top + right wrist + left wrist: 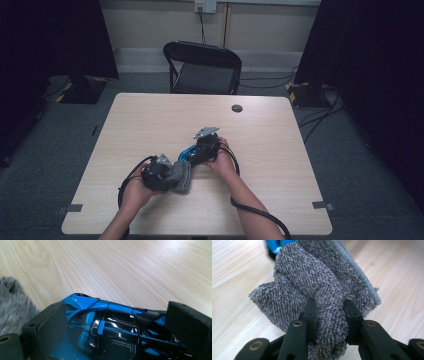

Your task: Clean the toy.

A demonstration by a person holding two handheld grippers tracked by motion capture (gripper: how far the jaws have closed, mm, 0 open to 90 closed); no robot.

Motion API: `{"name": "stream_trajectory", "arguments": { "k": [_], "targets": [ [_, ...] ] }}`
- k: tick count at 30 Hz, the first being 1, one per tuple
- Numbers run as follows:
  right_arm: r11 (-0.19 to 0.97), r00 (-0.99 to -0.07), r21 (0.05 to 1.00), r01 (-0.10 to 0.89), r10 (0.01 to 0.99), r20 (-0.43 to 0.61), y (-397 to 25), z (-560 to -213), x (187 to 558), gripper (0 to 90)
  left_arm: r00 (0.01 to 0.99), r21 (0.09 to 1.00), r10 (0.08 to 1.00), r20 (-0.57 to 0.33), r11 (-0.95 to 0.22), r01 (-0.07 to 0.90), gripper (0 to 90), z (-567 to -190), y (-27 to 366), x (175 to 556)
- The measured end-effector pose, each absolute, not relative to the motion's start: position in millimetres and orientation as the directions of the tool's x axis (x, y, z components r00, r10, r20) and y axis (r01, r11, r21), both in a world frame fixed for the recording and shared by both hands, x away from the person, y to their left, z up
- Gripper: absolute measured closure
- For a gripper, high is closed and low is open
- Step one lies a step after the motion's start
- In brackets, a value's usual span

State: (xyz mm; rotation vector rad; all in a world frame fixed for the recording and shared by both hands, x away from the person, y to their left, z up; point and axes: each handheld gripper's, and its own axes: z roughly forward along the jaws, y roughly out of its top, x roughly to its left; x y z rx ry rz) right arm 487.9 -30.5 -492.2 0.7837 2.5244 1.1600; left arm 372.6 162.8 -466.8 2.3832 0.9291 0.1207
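A grey terry cloth (181, 176) (322, 285) is bunched up on the table, and my left gripper (156, 171) (329, 320) is shut on a fold of it. A glossy blue and black toy car (187, 153) (110, 327) sits between the two black pads of my right gripper (200, 150) (117, 327), which is shut on its sides. The cloth (12, 305) lies right next to the car's front end, touching or nearly touching it. A bit of the blue car (274, 245) peeks out behind the cloth in the left gripper view.
The light wooden table (150, 120) has a small round dark disc (237, 108) near its far edge. A black folding chair (202, 67) stands behind the table. Cables (250, 210) trail from both grippers toward the near edge.
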Motion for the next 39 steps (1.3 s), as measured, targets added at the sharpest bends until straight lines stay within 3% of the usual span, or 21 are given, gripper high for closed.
{"name": "stream_trajectory", "arguments": {
  "k": [10, 17, 32, 39],
  "targets": [
    [0.531, -0.824, 0.766, 0.362, 0.567, -0.004, -31, -493, 488, 3.8, 0.809, 0.571, 0.574, -0.126, -0.625, 0.532, 68.5, -468, 132, 371],
    [0.528, -0.827, 0.771, 0.355, 0.563, -0.005, -32, -494, 488, 3.9, 0.819, 0.602, 0.559, -0.132, -0.611, 0.514, 68.3, -459, 138, 371],
    [0.518, -0.825, 0.78, 0.352, 0.565, -0.004, -33, -495, 487, 3.9, 0.706, 0.666, 0.7, -0.108, -0.476, 0.574, 67.6, -432, 216, 381],
    [0.517, -0.824, 0.781, 0.35, 0.567, -0.006, -33, -495, 486, 3.9, 0.621, 0.667, 0.775, -0.117, -0.402, 0.628, 67.7, -437, 234, 403]
  ]
}}
